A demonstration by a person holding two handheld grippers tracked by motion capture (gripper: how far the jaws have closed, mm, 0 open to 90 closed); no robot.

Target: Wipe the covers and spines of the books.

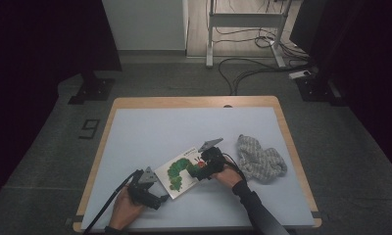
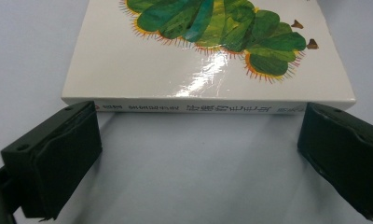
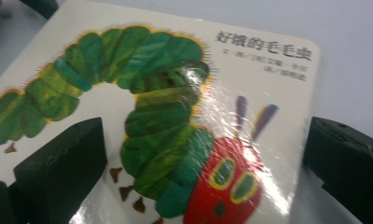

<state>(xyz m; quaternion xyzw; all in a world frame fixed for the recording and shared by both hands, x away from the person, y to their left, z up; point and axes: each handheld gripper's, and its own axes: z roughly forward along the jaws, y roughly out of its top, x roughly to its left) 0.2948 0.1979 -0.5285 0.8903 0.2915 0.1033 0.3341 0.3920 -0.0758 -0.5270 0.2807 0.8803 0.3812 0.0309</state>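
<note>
Two claws work on one picture book (image 1: 183,172), which from the high view lies flat and closed near the front of the pale counter (image 1: 150,137), with a crumpled grey cloth (image 1: 260,157) well apart to its right. The left claw (image 1: 157,198) sits just off the book's near-left edge, and the right claw (image 1: 200,172) rests over its right part, by the caterpillar's red head. Along the left gripper view, the left claw (image 2: 198,144) stands wide apart and empty, its jaws bracketing the spine of the book (image 2: 208,60) and stopping just short of it. Along the right gripper view, the right claw (image 3: 203,172) is likewise spread and grips nothing, hovering over the glossy cover of the book (image 3: 175,116). The step looks like getting a hold on the book, perhaps to lift or open it. Doing it well probably means sliding a jaw low under an edge, keeping the other claw steadying the slick cover, and closing squarely so nothing skids.
</note>
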